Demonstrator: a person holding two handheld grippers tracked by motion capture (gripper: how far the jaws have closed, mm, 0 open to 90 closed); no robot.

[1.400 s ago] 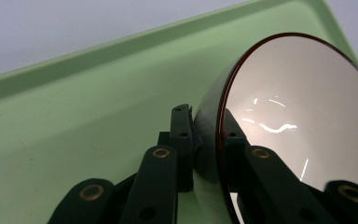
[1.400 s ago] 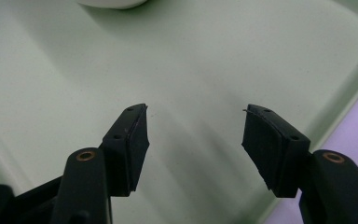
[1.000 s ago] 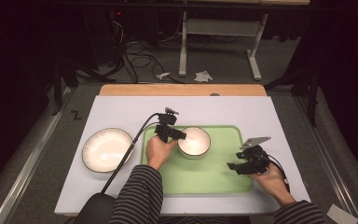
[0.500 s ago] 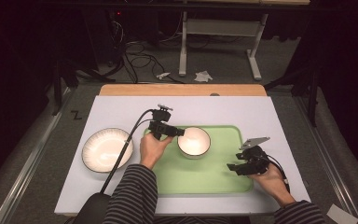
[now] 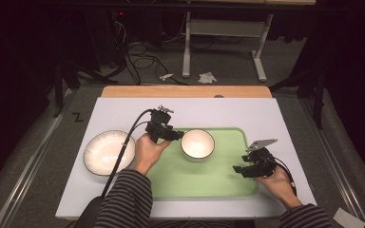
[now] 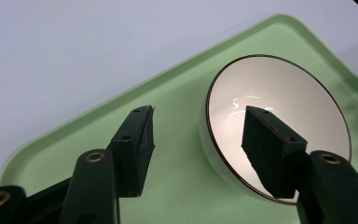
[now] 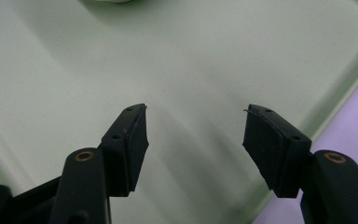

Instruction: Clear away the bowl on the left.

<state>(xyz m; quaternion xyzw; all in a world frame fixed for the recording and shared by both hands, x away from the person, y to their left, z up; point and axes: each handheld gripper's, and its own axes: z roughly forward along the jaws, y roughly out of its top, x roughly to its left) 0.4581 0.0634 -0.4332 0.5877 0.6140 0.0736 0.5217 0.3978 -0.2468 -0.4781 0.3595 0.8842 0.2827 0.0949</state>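
On the green tray (image 5: 204, 178), my left gripper (image 5: 171, 135), jaws just spread and released, sat beside the bowl (image 5: 197, 143), whose rim lay between them, nearer than my open right gripper (image 5: 240, 170).

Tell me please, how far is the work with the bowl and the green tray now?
Done: the small bowl stands on the green tray. In hand: the left gripper has just been opening; its jaws stand apart beside the rim, pressing nothing. The right gripper hangs open over the tray's right part. Probably left: the plate on the white mat beside the tray.
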